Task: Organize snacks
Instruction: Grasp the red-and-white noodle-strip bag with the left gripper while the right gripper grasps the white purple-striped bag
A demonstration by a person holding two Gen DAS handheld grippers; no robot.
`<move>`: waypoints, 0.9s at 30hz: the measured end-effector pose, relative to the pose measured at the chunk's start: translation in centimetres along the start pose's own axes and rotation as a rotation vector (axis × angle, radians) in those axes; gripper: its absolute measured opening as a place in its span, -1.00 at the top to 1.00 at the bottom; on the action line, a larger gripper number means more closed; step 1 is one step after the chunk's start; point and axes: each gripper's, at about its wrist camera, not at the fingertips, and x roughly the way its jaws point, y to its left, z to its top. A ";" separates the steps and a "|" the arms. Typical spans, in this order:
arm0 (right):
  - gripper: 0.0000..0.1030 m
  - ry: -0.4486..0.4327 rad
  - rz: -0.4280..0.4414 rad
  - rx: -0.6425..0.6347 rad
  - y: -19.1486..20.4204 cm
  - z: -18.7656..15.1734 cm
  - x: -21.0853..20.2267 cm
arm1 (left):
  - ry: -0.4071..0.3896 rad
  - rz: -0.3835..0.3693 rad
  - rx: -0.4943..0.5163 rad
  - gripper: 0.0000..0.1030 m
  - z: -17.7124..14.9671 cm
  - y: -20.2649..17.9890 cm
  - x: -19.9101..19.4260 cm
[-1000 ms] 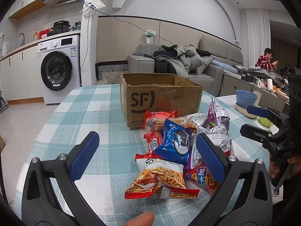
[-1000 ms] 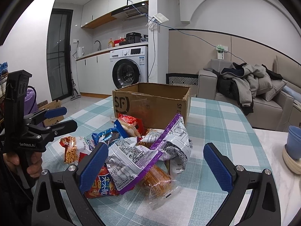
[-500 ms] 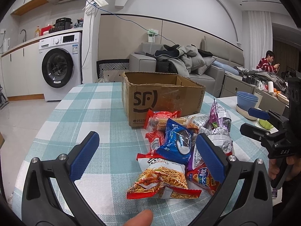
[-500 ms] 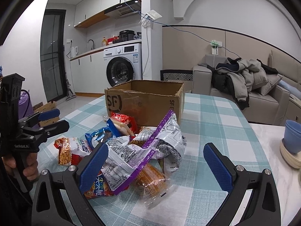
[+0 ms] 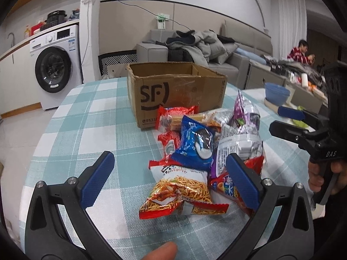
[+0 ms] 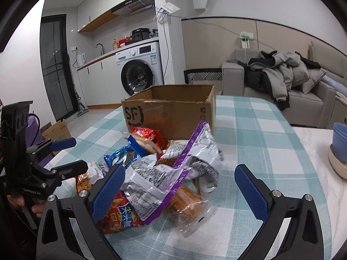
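A pile of snack packets lies on the checked tablecloth (image 5: 86,119) in front of an open cardboard box (image 5: 173,91) marked SF, also in the right wrist view (image 6: 169,112). Nearest my left gripper (image 5: 170,177) is a red and white noodle-snack bag (image 5: 180,188); behind it lie a blue cookie packet (image 5: 195,143) and a silver and purple bag (image 5: 240,138). My left gripper is open and empty, its jaws either side of the noodle-snack bag. My right gripper (image 6: 180,186) is open and empty over the silver and purple bag (image 6: 171,173) and a clear wrapped orange snack (image 6: 186,201).
A blue bowl (image 5: 276,94) on a plate stands at the table's right side, also in the right wrist view (image 6: 339,143). A washing machine (image 5: 54,65) and a sofa with coats (image 5: 195,45) stand beyond the table. A person sits far right.
Both grippers have moved in closer to the snack pile and the box. Both stay open. The snacks have not moved.
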 end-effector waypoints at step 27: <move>-0.20 0.196 0.132 0.087 1.5 -0.1 6.3 | 0.278 -0.156 -0.046 -0.07 -2.2 0.6 4.8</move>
